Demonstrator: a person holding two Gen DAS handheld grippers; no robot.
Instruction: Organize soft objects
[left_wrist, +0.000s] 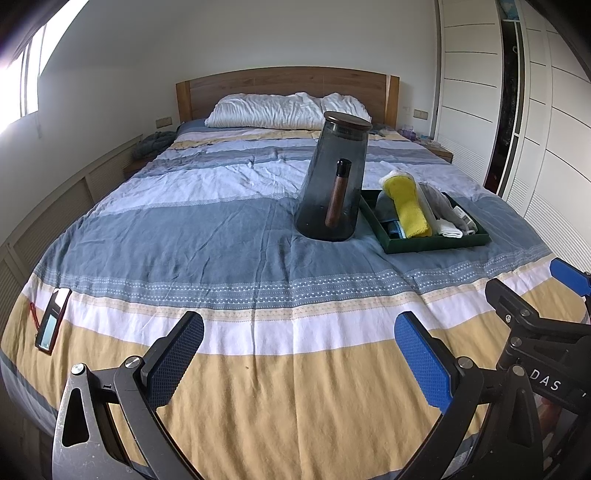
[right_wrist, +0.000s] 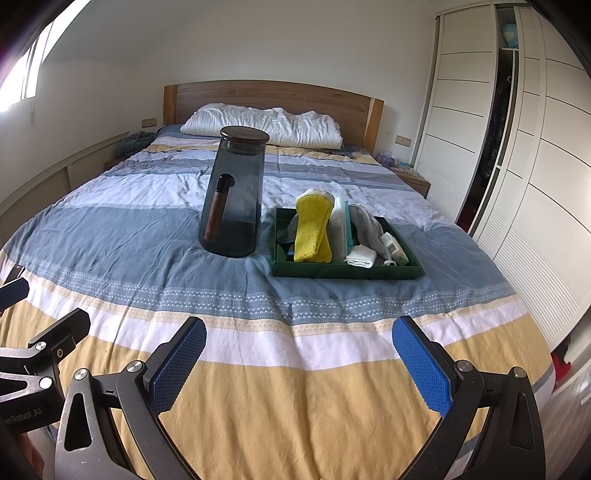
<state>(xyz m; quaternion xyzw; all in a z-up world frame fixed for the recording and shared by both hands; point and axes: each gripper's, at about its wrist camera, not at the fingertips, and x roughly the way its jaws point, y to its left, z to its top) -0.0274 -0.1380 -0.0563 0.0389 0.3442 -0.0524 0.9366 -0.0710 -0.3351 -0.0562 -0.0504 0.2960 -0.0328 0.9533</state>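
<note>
Right wrist fisheye looks up a bed (right_wrist: 258, 387) made with a blue, white and yellow striped cover, where a shallow dark green rectangular tray (right_wrist: 343, 271) sits toward the bed's right side, about halfway up its length, packed with soft goods. A folded yellow microfibre cloth (right_wrist: 312, 232) stands propped on end in the tray, beside a flat white-and-teal folded item (right_wrist: 341, 232), a crumpled grey cloth (right_wrist: 369, 227) and a small rolled white towel (right_wrist: 360, 256).

These cloths are likely light and limp; they should sag and unfold if lifted by a corner, so a pinch across a folded edge or the thick middle seems the safest hold. Just left of the tray, apparently touching it, stands a tall smoky-grey glass pitcher with a wooden handle and dark lid (right_wrist: 234, 199). It looks hard, breakable and unsteady on the soft bedding.

The right hand-held gripper (right_wrist: 299, 363) hangs over the bed's foot edge, jaws spread wide and holding nothing. The left hand-held gripper (left_wrist: 299, 363) is likewise spread and empty, with a dark red-edged phone-like device (left_wrist: 53, 319) near the bed's left edge.

Items at the tray's left end are buried under the yellow cloth, and a small packaged object (right_wrist: 395, 247) at its right end cannot be identified.
</note>
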